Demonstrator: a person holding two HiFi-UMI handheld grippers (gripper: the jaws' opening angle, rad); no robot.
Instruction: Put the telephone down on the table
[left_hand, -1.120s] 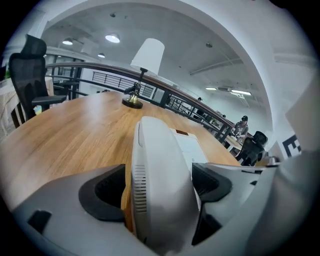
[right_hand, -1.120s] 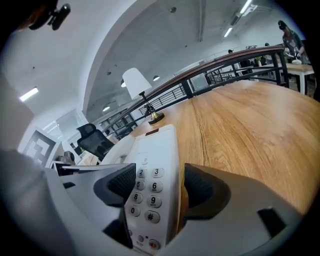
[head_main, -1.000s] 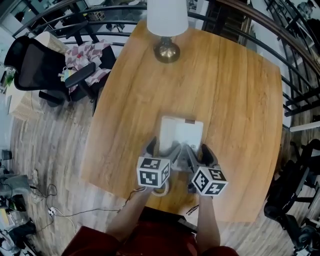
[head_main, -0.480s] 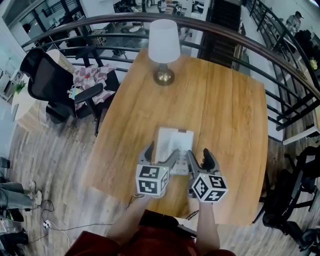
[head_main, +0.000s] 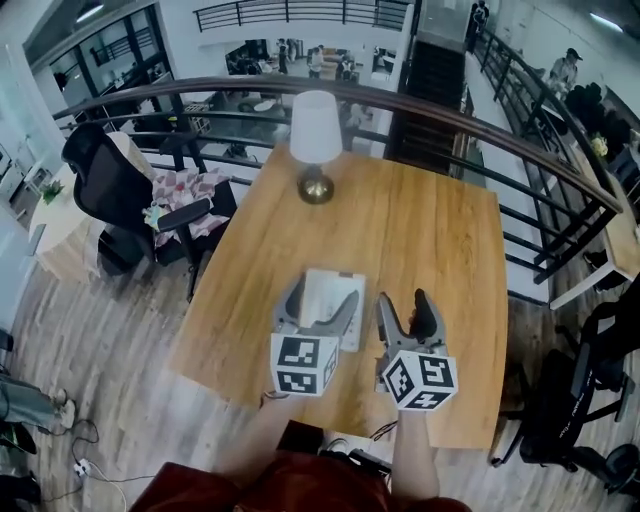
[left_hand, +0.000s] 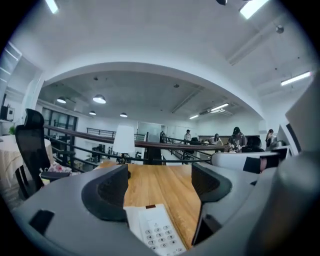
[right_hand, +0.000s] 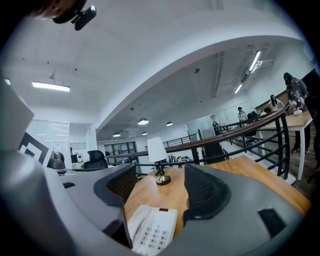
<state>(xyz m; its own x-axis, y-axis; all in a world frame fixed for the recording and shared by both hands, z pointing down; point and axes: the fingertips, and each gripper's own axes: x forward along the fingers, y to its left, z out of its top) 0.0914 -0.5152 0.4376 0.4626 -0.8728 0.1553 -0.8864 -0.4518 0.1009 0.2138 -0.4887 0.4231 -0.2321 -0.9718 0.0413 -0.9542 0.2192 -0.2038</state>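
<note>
The white telephone lies flat on the wooden table, handset on its cradle and keypad up. My left gripper hangs above its near part, open, jaws wide apart and holding nothing. In the left gripper view the telephone shows below and between the left gripper's jaws. My right gripper stands open just right of the telephone, empty. In the right gripper view the telephone lies low and to the left under the right gripper.
A lamp with a white shade and brass base stands at the table's far edge. A black office chair with patterned cloth on it is off the left side. A dark railing runs behind and to the right of the table.
Both grippers have lifted away from the telephone, which stays on the table. The right gripper has moved off to its right. The head view has risen and shows more of the room.
</note>
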